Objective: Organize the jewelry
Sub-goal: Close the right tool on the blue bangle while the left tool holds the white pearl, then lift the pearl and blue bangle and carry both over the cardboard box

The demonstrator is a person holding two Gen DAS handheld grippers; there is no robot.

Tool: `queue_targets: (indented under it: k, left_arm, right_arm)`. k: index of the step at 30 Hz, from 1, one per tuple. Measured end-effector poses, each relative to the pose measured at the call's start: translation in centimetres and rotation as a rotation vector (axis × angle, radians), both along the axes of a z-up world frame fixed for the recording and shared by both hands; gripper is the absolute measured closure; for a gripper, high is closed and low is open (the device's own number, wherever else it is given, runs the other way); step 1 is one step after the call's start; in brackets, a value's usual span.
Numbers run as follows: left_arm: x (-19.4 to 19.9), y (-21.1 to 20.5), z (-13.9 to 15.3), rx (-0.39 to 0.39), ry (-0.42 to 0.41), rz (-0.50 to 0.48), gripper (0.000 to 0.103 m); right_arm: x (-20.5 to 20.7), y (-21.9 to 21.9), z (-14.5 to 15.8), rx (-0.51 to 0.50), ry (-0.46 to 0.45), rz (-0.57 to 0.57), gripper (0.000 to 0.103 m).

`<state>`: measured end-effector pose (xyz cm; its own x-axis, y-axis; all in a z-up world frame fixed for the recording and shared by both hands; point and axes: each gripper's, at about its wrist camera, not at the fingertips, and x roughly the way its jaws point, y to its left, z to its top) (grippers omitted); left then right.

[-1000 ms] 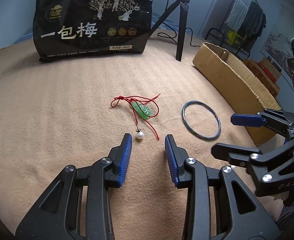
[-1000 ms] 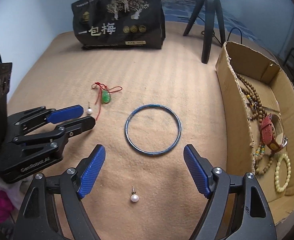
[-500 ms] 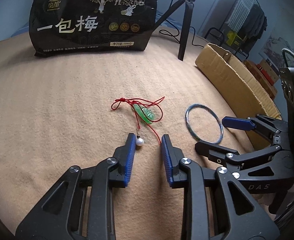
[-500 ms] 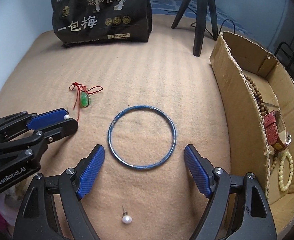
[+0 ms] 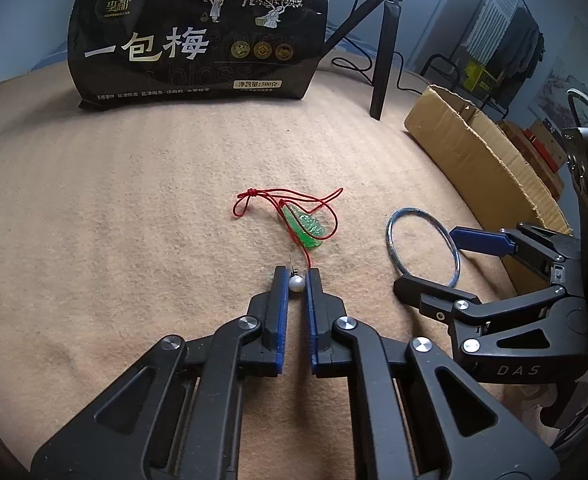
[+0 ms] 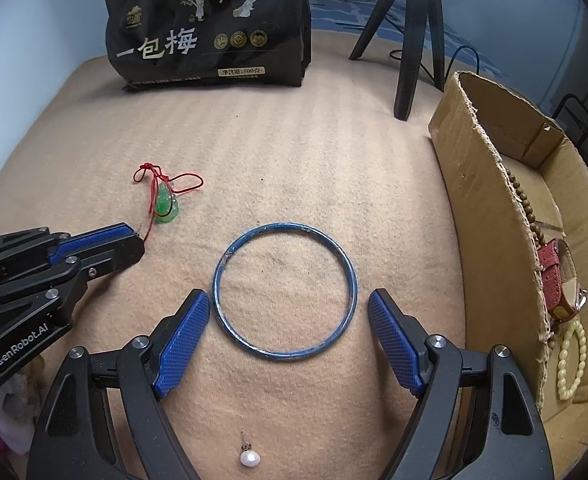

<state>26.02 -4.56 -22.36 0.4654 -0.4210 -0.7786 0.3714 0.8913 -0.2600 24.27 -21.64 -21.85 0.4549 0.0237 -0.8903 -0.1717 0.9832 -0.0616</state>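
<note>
Tan ribbed blanket point(image 6: 294, 152) covering bed, carrying everything. Landmark: blue bangle point(image 6: 285, 291) lying flat mid-surface. Left of bangle, green pendant on red cord point(image 6: 165, 200) lying loose. Near pendant, pearl earring point(image 5: 296, 283) sitting on blanket. Toward camera from bangle, second pearl earring point(image 6: 249, 458) resting, post pointing at bangle. Right of bangle, cardboard box point(image 6: 490, 216) standing on blanket. Far behind bangle, black snack bag point(image 6: 213, 28) standing upright; right of bag, black tripod point(image 6: 410, 52) standing.
</note>
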Motion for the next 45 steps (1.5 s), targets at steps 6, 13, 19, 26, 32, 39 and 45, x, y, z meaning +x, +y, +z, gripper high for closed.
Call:
queue_targets:
  k: [6, 13, 19, 26, 32, 39, 45]
  left_arm:
    - [-0.3, 0.0, 0.2, 0.017, -0.011, 0.01, 0.097]
    - [-1.0, 0.7, 1.2, 0.043, -0.01, 0.037, 0.097]
    - [-2.1, 1.4, 3.1, 0.066, -0.024, 0.056, 0.097]
    - [-4.0, 1.3, 6.9, 0.078, -0.062, 0.066, 0.097]
    - [-5.6, -0.2, 10.0, 0.089, -0.094, 0.048, 0.097]
    - [-6.8, -3.7, 12.7, 0.084, -0.115, 0.007, 0.097]
    - [-7.4, -8.0, 14.1, 0.083, -0.121, -0.041, 0.097]
  right_arm:
    - [0.0, 0.1, 0.3, 0.015, 0.001, 0.025, 0.032]
    - [-0.7, 0.4, 1.4, 0.03, -0.014, 0.049, 0.032]
    - [-1.5, 0.5, 3.4, 0.056, -0.048, 0.066, 0.032]
    - [-3.0, 0.2, 6.7, 0.071, -0.108, 0.087, 0.032]
    - [-4.0, -1.9, 9.0, 0.085, -0.149, 0.066, 0.032]
    - [-5.0, -6.0, 11.6, 0.085, -0.19, 0.012, 0.032]
    - [-5.2, -10.1, 13.0, 0.074, -0.215, -0.047, 0.032]
